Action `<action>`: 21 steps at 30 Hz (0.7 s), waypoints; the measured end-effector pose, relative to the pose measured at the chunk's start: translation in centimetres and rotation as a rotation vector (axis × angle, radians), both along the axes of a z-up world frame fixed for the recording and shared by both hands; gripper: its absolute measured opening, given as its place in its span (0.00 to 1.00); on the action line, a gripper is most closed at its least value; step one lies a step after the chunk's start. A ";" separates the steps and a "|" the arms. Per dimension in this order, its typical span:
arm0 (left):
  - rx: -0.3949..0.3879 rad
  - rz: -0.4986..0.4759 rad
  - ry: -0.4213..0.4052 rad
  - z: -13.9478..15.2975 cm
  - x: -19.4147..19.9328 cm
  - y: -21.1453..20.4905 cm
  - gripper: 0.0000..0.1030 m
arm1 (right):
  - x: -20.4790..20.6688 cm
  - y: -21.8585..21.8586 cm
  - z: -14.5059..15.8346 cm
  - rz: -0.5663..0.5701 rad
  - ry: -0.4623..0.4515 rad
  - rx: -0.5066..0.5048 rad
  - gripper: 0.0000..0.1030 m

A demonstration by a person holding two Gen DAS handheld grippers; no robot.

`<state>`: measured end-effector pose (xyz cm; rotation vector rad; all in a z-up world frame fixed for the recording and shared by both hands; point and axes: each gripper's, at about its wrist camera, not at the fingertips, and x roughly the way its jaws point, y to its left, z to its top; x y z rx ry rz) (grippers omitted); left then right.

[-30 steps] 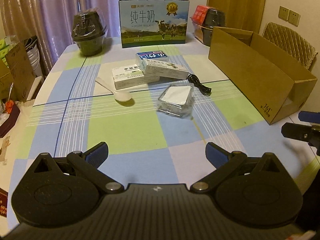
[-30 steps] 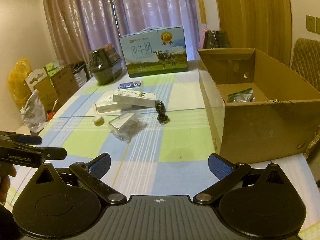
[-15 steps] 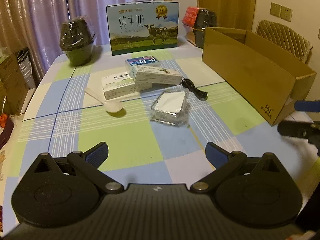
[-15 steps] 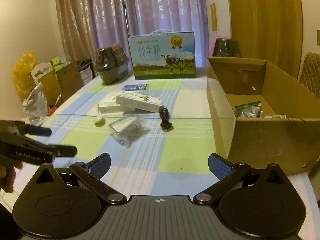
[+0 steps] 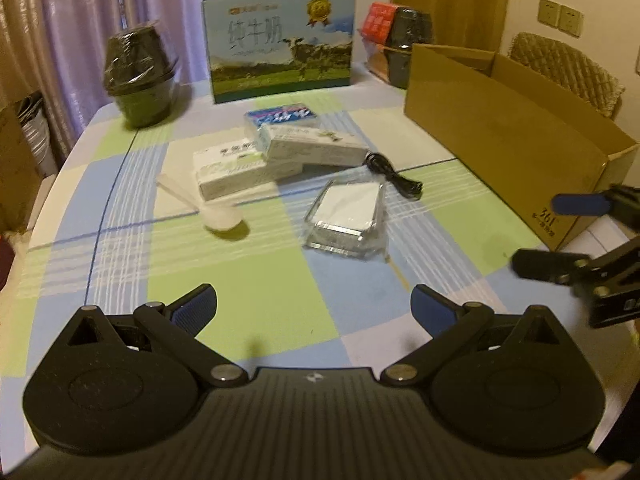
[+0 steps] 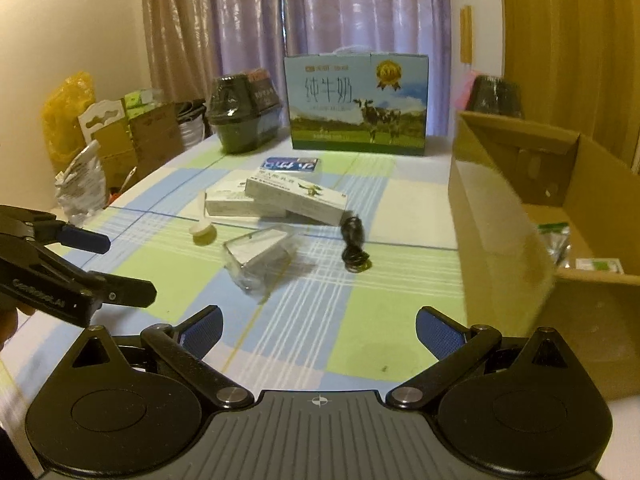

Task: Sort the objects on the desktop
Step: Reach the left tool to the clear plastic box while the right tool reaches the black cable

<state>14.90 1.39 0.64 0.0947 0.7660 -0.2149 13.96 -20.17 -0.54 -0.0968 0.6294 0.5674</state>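
Where visible, perhaps three boxes, one spoon.

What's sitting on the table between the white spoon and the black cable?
In the left wrist view, a clear plastic-wrapped box lies between the white spoon and the black cable, a little nearer the camera than both.

Tablecloth checked in green, blue and white. White spoon, black cable, brown box, blue-and-green milk carton, purple curtains.
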 end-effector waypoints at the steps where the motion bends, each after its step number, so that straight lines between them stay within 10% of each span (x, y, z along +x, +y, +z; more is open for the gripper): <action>1: 0.004 -0.005 -0.005 0.0 0.3 0.0 0.99 | 0.2 0.2 -0.1 0.000 0.006 0.006 0.98; 10: 0.008 -0.069 0.003 -0.6 3.3 0.1 0.98 | 2.2 2.6 1.1 -0.006 -0.010 -0.027 0.75; 21: 0.118 -0.134 0.014 -1.0 5.3 -1.3 0.98 | 4.1 3.8 0.3 0.010 -0.001 -0.096 0.71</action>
